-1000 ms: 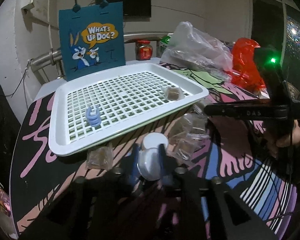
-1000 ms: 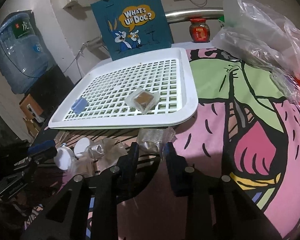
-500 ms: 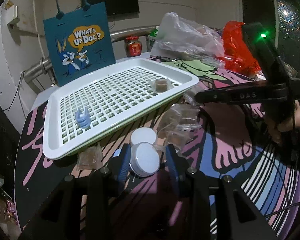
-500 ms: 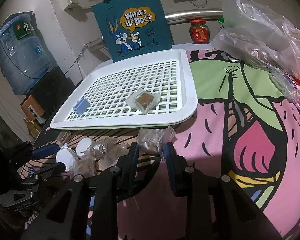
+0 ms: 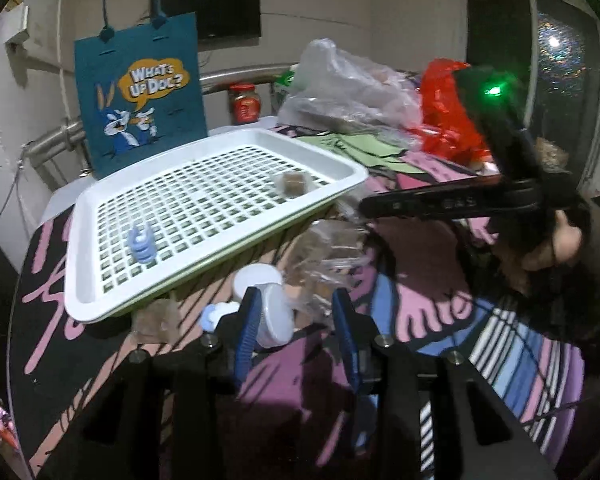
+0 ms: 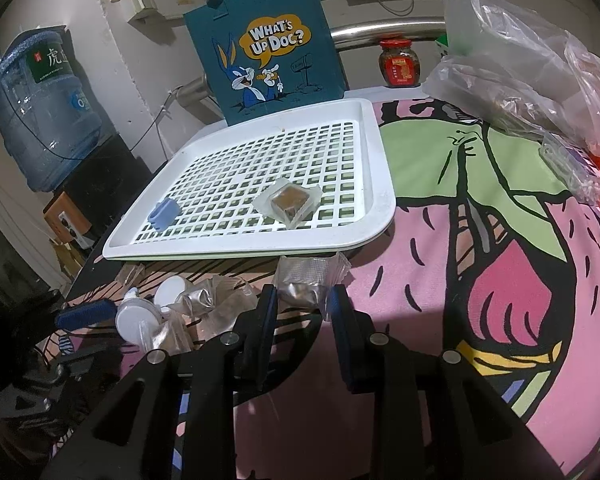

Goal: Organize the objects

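- White slatted plastic makes up the tray (image 6: 374,184), which lies on a worktop (image 6: 500,240) covered by a cartoon-print cloth in pink, green and black.
- Only the right wrist view shows the blue water bottle (image 6: 40,108) at 10 o'clock and the square brown block in a clear wrapper (image 6: 290,200) seen from above, lying flat in the tray toward its near right corner.
- Only the left wrist view shows the red plastic bag (image 5: 444,116) at 2 o'clock, the dark window, and the right tool's black body with a green light, held in a hand (image 5: 556,244) at 3 o'clock.
- Both views show the teal cartoon tote bag (image 6: 268,48) standing behind the tray, the red-lidded jar (image 6: 400,62), the clear plastic bags (image 6: 520,64) and a small blue clip (image 5: 142,242) in the tray's near left part.
- Left tool (image 5: 296,320): its jaws have just been opening; the round white lidded jar (image 5: 274,314) sits tilted against the left blue pad, clear of the right one, so the tool is loose about it. A second white jar (image 5: 258,278) lies just behind, at the tray's front edge.
- Right tool (image 6: 302,304): its jaws are closed onto a clear crinkled packet (image 6: 306,280) just in front of the tray.
- More clear packets (image 6: 212,300) lie in a heap between the two tools.
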